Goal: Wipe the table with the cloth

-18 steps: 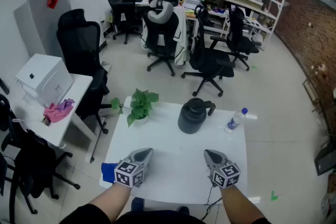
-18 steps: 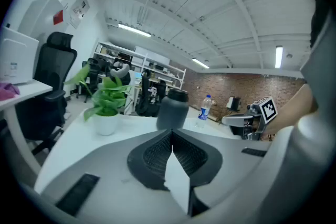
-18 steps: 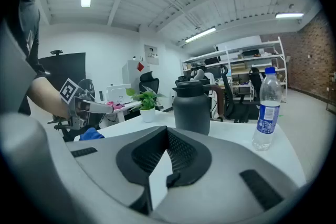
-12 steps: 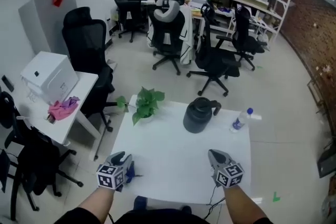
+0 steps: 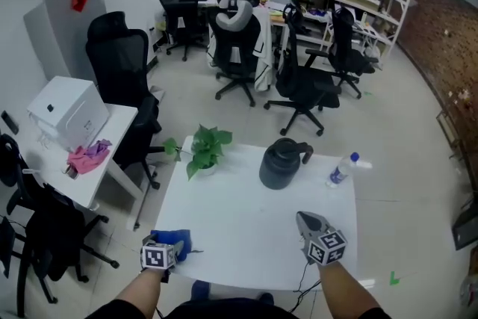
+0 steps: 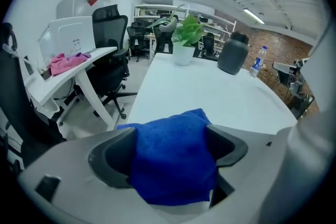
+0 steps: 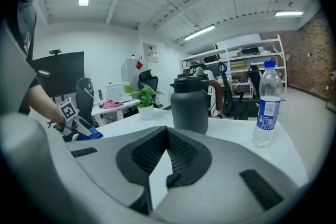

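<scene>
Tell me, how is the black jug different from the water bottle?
The black jug is dark, wide and has a handle; the water bottle is clear, slim and has none. The jug's lid is black; the bottle's cap is blue. Both stand upright on the white table.

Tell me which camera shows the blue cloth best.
The left gripper view: the blue terry cloth fills the foreground between the left claw's spread jaws, on the white table's near corner. The head view shows only a small blue patch by that claw; the right gripper view, a tiny blue scrap far off at left.
</scene>
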The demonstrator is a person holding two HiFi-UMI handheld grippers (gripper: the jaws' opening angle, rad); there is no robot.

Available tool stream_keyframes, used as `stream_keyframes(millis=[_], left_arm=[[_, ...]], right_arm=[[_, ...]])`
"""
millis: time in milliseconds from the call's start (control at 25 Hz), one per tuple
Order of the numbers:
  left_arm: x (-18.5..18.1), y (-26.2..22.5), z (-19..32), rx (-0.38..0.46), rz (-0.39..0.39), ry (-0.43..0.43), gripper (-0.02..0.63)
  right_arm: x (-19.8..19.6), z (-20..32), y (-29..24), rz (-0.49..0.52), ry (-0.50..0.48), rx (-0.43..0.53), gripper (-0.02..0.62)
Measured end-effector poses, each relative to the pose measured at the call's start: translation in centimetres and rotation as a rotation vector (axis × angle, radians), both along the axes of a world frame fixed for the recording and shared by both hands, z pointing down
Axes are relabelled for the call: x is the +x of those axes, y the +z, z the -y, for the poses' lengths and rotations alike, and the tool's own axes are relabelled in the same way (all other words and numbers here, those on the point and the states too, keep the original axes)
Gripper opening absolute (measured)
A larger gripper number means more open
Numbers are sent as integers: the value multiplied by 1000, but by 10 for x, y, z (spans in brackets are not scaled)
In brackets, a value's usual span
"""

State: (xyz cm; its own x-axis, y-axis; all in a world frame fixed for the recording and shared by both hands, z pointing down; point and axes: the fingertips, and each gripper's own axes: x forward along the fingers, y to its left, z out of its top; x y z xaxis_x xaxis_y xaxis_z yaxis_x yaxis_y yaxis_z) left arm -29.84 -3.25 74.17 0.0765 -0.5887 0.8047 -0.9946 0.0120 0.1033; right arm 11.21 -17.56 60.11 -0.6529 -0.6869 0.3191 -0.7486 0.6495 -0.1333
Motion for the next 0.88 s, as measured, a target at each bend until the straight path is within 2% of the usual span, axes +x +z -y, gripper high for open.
stream_keyframes(millis=[120, 240, 280, 320, 360, 400, 520, 720, 800, 880], left_arm=[[-3, 8, 5, 2, 111, 60, 417], [-2, 7, 5, -4, 152, 97, 395], [-2, 6, 6, -13, 163, 105, 345], [-4, 5, 7, -23, 177, 111, 226], [-6, 5, 9, -35, 187, 118, 151], [-7, 5, 11, -46, 184, 125, 136], [5, -5, 25, -43, 96, 137, 117], [76, -50, 98, 81, -89, 201, 115], [112, -60, 127, 111, -123, 244, 115], [148, -64, 151, 128, -118, 296, 115]], right_arm=[[4, 0, 0, -1, 9, -2, -8], [6, -2, 0, 3, 14, -1, -8], [7, -1, 1, 4, 15, -1, -8], [8, -1, 2, 5, 16, -2, -8], [9, -1, 3, 5, 18, -3, -8], [11, -2, 4, 7, 22, -4, -8], [15, -5, 3, 14, 27, -2, -8], [25, -6, -3, 18, 47, 5, -8], [30, -7, -3, 18, 55, 4, -8], [35, -8, -5, 18, 59, 5, -8]])
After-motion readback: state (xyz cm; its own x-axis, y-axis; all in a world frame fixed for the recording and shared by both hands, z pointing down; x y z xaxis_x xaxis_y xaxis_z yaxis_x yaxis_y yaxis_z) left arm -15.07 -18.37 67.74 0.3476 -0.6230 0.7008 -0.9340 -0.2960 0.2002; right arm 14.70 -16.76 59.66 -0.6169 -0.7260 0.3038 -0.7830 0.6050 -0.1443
